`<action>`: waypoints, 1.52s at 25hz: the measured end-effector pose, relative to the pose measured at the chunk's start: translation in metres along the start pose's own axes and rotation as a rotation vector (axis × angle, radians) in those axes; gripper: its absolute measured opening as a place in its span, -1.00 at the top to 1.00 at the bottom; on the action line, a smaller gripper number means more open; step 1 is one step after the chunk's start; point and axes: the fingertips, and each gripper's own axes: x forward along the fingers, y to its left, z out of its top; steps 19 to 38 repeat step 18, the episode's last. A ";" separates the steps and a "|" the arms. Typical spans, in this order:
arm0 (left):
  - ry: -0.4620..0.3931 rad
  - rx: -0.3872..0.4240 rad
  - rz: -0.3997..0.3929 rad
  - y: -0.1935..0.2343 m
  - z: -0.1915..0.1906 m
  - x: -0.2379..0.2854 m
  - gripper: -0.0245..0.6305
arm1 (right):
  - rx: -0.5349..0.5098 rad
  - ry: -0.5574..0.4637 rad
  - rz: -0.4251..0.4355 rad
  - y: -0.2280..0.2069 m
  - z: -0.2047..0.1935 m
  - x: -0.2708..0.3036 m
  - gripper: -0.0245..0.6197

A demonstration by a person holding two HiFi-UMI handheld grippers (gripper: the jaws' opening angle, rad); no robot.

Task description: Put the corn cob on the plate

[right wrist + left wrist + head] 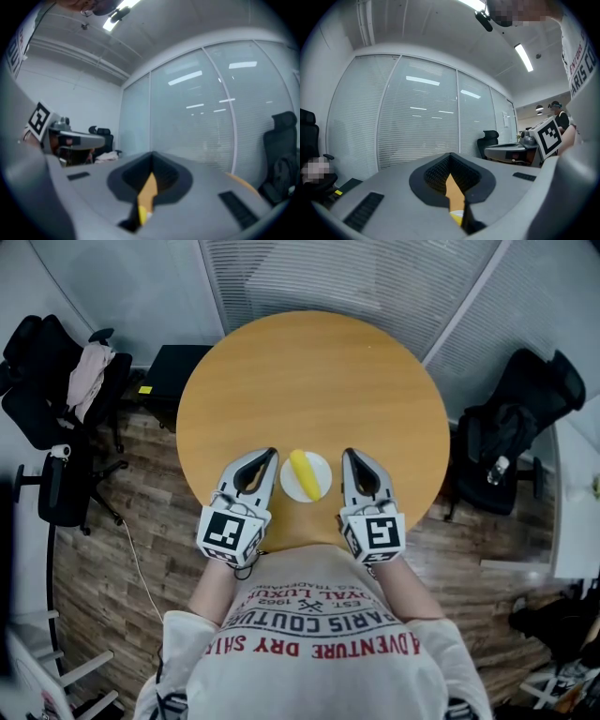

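- Meeting at their tips, the fingers [393,199] of the left gripper [273,457] are pressed together with nothing caught between them. Only a sliver of bench and a bit of yellow show through the hollow behind the tips.
- The right gripper [347,455] has its fingers [220,220] drawn just as narrow and just as empty, which suits tools with no load to carry.
- The two grippers stand at 9 and 3 o'clock of the plate [323,487], just beside it and both aimed toward 12. I read this as a neutral pose flanking finished work, not an approach.
- The corn cob [303,472] lies on the plate, slanted from about 11 to 5 o'clock and wholly inside the rim. By that the task looks done.
- The plate sits near the 6 o'clock edge of the round bench [309,381], the side nearest the person, probably for easy reach.
- Office chairs [52,381] stand at 9 and 3 o'clock, well apart from the bench.
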 end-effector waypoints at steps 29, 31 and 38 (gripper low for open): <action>0.014 -0.018 0.014 0.006 -0.007 0.006 0.83 | 0.053 0.045 -0.007 -0.008 -0.012 0.002 0.84; 0.014 -0.018 0.014 0.006 -0.007 0.006 0.83 | 0.053 0.045 -0.007 -0.008 -0.012 0.002 0.84; 0.014 -0.018 0.014 0.006 -0.007 0.006 0.83 | 0.053 0.045 -0.007 -0.008 -0.012 0.002 0.84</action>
